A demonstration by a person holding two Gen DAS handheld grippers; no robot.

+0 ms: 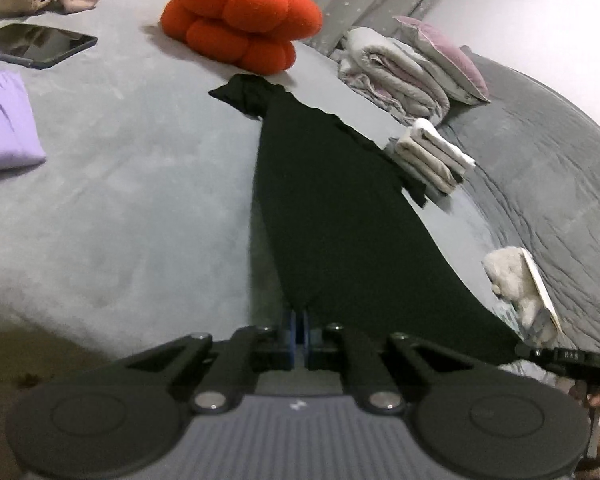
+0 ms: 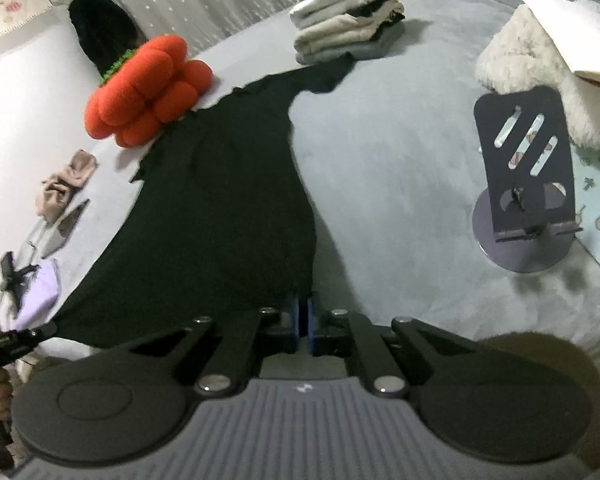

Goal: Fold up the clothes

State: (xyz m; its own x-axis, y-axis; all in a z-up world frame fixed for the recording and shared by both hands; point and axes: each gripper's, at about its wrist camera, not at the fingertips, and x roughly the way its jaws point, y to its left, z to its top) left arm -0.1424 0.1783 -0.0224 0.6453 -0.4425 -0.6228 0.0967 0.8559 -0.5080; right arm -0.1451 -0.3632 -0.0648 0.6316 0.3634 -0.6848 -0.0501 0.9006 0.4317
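A long black garment [image 1: 332, 208] lies stretched over the grey bed, its far end bunched near the orange pumpkin cushion. My left gripper [image 1: 300, 322] is shut on its near left corner. In the right wrist view the same black garment [image 2: 220, 208] spreads away from me, and my right gripper [image 2: 304, 316] is shut on the near right corner. The hem runs taut between the two grippers. The other gripper shows at the edge of each view: the right gripper [image 1: 556, 354] and the left gripper [image 2: 16, 338].
An orange pumpkin cushion [image 1: 240, 16] sits at the far end. A stack of folded clothes [image 1: 428, 156] lies right of the garment, with folded bedding [image 1: 396, 72] behind. A tablet [image 1: 36, 46] and a lilac garment [image 1: 4, 124] lie left. A phone stand [image 2: 524, 184] and white plush [image 2: 540, 64] are to the right.
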